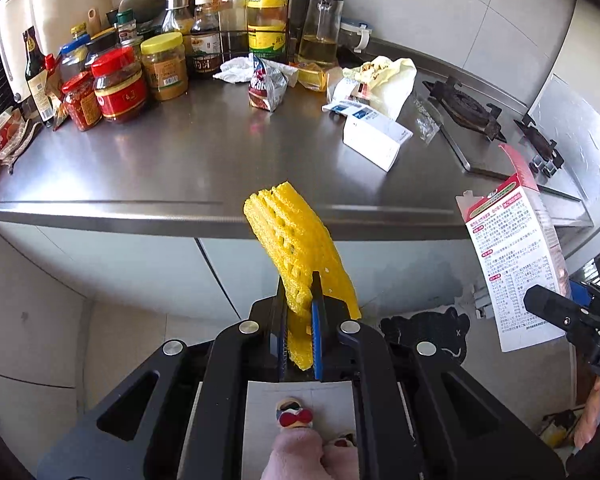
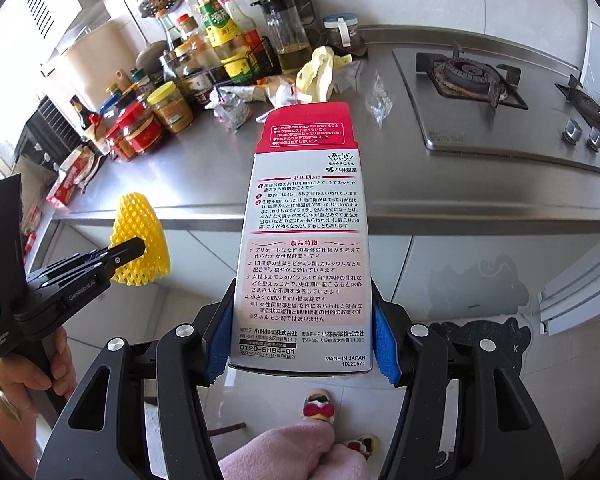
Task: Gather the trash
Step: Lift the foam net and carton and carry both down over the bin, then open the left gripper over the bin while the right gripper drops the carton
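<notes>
My left gripper (image 1: 299,304) is shut on a yellow foam fruit net (image 1: 296,240) and holds it in the air in front of the steel counter's front edge (image 1: 140,212). It also shows in the right wrist view (image 2: 140,236), at the left. My right gripper (image 2: 302,340) is shut on a red and white medicine carton (image 2: 304,240), open flap up, also off the counter; the carton shows in the left wrist view (image 1: 516,264). More trash lies on the counter: a white box (image 1: 374,136), a yellow bag (image 1: 392,76), a crumpled snack packet (image 1: 266,86), a white tissue (image 1: 236,70) and a clear wrapper (image 1: 426,120).
Jars and bottles of sauce and oil (image 1: 160,52) crowd the counter's back left. A gas hob (image 2: 472,80) with two burners takes up the right. White cabinet doors (image 1: 120,264) stand below the counter. A black cat-shaped mat (image 2: 484,344) lies on the tiled floor.
</notes>
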Demonstrator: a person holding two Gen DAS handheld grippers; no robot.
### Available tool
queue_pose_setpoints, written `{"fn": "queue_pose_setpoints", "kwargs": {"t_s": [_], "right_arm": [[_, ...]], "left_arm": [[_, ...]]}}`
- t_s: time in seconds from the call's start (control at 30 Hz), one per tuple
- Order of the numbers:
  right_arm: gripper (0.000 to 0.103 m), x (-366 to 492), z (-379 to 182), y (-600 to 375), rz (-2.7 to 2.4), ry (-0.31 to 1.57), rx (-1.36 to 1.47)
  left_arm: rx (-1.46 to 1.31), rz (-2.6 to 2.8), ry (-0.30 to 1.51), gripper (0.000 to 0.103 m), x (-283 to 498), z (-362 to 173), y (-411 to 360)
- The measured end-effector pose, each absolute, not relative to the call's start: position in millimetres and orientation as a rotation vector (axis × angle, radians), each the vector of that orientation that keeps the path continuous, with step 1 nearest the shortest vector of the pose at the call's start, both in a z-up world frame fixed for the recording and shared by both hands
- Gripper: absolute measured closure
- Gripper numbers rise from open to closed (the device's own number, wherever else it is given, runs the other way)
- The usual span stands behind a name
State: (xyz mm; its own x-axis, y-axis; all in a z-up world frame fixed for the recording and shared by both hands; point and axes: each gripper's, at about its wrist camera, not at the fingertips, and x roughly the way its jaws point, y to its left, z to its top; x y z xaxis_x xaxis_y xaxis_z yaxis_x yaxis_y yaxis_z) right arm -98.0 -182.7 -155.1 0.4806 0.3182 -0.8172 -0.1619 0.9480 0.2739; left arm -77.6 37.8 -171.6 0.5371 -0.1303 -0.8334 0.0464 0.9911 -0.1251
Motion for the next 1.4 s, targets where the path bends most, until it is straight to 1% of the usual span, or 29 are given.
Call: {"fn": "queue_pose_setpoints", "kwargs": {"t_s": [0.27,0.63,0.87,1.1,1.4], "right_arm": [[0.044,-109,-243,-160,0.323,1.188,0.185],[0.044,-94,-355,-142,0.314,1.277,0.147],[0.044,-79,-421,-133,0.320,1.327,0.126],[0.044,-59,-472,-119,0.357,1.363,0.075],[0.043,-42,-527,-92,0.410,1.430,0.058]], "left_arm": [[-0.104,-0.154,1.131,0.095,-79,-247,37],[-0.092,-0.195,1.269,0.095,-51,-364,27],[-0.143,-0.199,1.360,0.095,-32,-436,27],[-0.195,-0.207,1.446,0.095,-13,-495,33],[-0.205,-0.190,1.505,0.094,8,-545,40]]}}
